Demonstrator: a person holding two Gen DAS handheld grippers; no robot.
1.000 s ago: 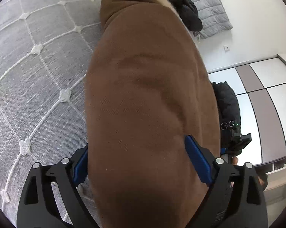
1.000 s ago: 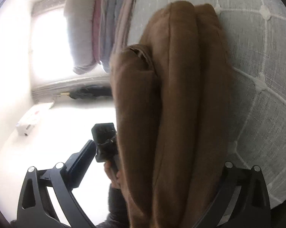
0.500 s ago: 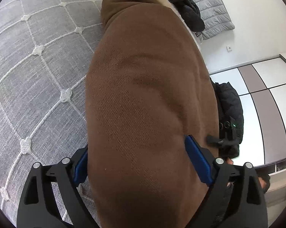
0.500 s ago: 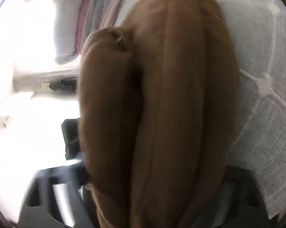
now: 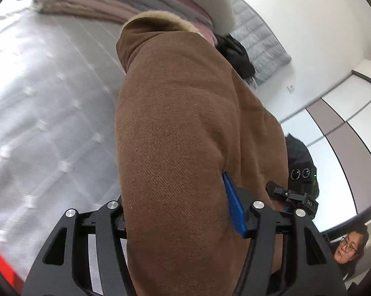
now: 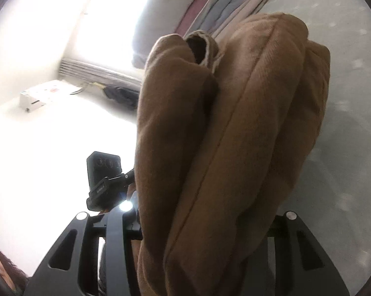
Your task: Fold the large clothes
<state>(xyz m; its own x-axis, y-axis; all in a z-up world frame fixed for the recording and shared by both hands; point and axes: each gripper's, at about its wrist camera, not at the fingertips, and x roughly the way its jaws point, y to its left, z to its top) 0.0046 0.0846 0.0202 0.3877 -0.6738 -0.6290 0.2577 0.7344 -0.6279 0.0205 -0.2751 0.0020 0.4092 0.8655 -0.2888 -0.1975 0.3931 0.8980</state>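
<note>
There was one brown coat point(image 5: 185, 128), two hand-held grippers, the left point(image 5: 175, 212) and the right point(image 6: 205, 224), one stack of folded clothes point(image 5: 126, 2), one bed point(image 5: 37, 93) and one black garment point(image 5: 234, 51)

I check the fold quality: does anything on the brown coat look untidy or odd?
Mostly tidy. In the right wrist view the brown coat is bunched in thick rolls, and one cuff gapes open at the top.
</note>
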